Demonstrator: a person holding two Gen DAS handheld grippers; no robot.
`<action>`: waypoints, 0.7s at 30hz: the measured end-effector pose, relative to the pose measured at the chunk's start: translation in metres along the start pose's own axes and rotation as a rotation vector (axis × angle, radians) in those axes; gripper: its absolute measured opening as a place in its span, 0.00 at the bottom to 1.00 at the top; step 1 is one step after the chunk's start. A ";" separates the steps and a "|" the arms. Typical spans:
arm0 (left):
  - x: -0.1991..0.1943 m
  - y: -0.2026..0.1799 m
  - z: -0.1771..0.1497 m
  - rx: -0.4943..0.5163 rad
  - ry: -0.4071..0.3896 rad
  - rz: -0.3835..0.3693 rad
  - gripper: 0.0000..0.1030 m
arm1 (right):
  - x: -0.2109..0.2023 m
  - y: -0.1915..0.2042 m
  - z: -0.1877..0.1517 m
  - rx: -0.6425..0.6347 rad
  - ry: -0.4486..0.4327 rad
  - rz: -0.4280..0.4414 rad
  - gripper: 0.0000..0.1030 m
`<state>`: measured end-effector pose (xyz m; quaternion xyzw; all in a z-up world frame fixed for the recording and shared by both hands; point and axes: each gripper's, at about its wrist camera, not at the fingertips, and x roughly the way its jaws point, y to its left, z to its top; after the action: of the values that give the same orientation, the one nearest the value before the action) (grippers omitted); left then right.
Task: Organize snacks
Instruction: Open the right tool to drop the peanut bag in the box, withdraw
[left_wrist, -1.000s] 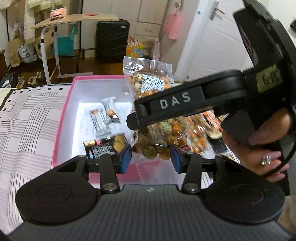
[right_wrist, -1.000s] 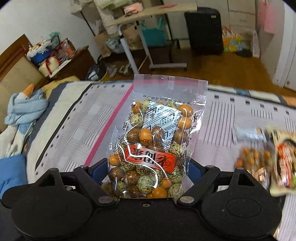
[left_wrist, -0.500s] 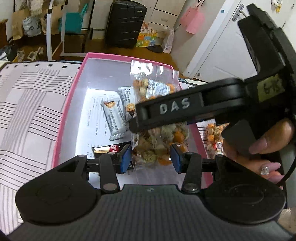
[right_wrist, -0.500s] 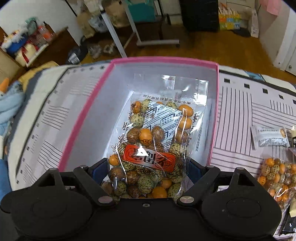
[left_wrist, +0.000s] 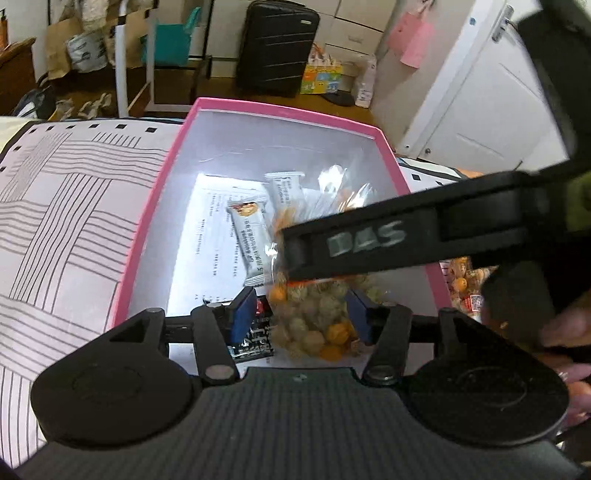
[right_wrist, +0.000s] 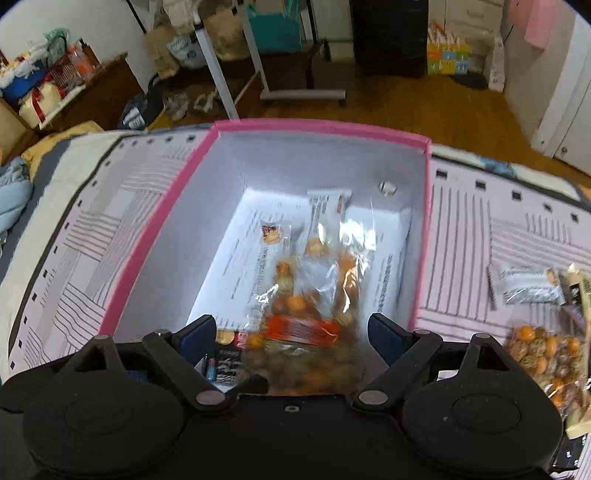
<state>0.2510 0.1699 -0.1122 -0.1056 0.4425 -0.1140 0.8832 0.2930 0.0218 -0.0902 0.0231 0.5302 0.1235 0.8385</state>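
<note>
A pink box (left_wrist: 147, 221) with a white inside stands on the striped bedspread (left_wrist: 74, 221). A clear bag of mixed coated nuts (right_wrist: 306, 295) hangs blurred over the box's near end. It sits loose between the pads of my right gripper (right_wrist: 293, 332), which stand wide and clear of it. My left gripper (left_wrist: 301, 314) brackets the bag's (left_wrist: 314, 317) lower end. Its jaws are opening, with a gap at the left pad. One of the right gripper's fingers (left_wrist: 369, 240) crosses that view. Two silver snack bars (left_wrist: 251, 240) and a dark packet (left_wrist: 255, 339) lie in the box (right_wrist: 166, 229).
To the right of the box, more snacks lie on the bedspread: another nut bag (right_wrist: 543, 350) and a silver packet (right_wrist: 524, 288). A person's hand (left_wrist: 569, 332) holds the right gripper. Beyond the bed's edge are a wooden floor, a black suitcase (left_wrist: 277, 48) and a desk.
Both grippers came forward and down over the box with the nut bag. The left pads have spread apart. The bag has slipped lower between the right pads and is blurred.
</note>
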 end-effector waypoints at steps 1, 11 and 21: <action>-0.003 0.001 0.000 -0.008 0.001 0.003 0.52 | -0.006 -0.001 -0.001 -0.002 -0.007 0.009 0.89; -0.058 -0.027 -0.007 0.073 -0.011 0.017 0.53 | -0.077 -0.019 -0.025 -0.038 -0.080 0.013 0.89; -0.136 -0.087 -0.010 0.209 -0.079 -0.020 0.63 | -0.185 -0.073 -0.080 -0.116 -0.185 0.069 0.89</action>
<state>0.1547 0.1267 0.0102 -0.0221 0.3918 -0.1641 0.9050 0.1591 -0.0990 0.0261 0.0040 0.4416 0.1803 0.8789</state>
